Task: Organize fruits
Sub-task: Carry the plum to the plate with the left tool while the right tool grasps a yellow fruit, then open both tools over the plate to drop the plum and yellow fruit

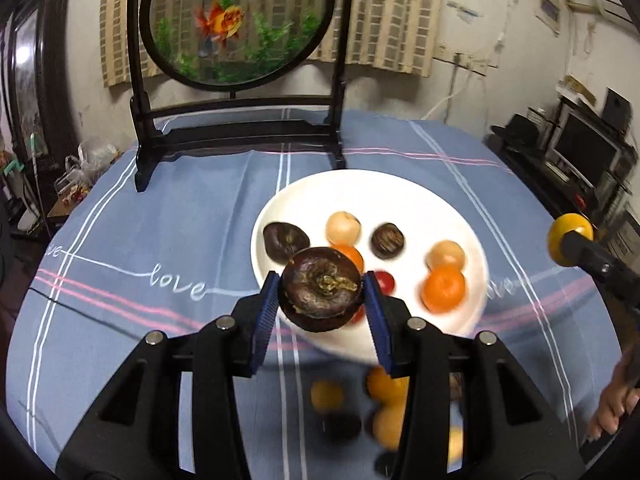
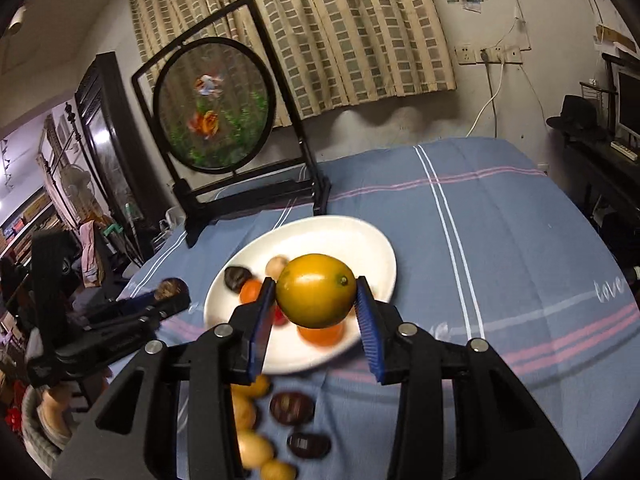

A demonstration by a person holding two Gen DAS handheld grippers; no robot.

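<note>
While white plate holds mixed fruits, left jaws grasp mangosteen, right jaws lemon.

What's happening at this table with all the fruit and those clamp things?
A person is sorting fruit with a two-finger tool in each hand. The left tool is clamped on a dark purple mangosteen, held above the near edge of the white plate. The right tool grips a yellow-orange citrus fruit over the same plate. Several small fruits already lie on the plate, and more wait on the blue tablecloth in front of it.
</note>
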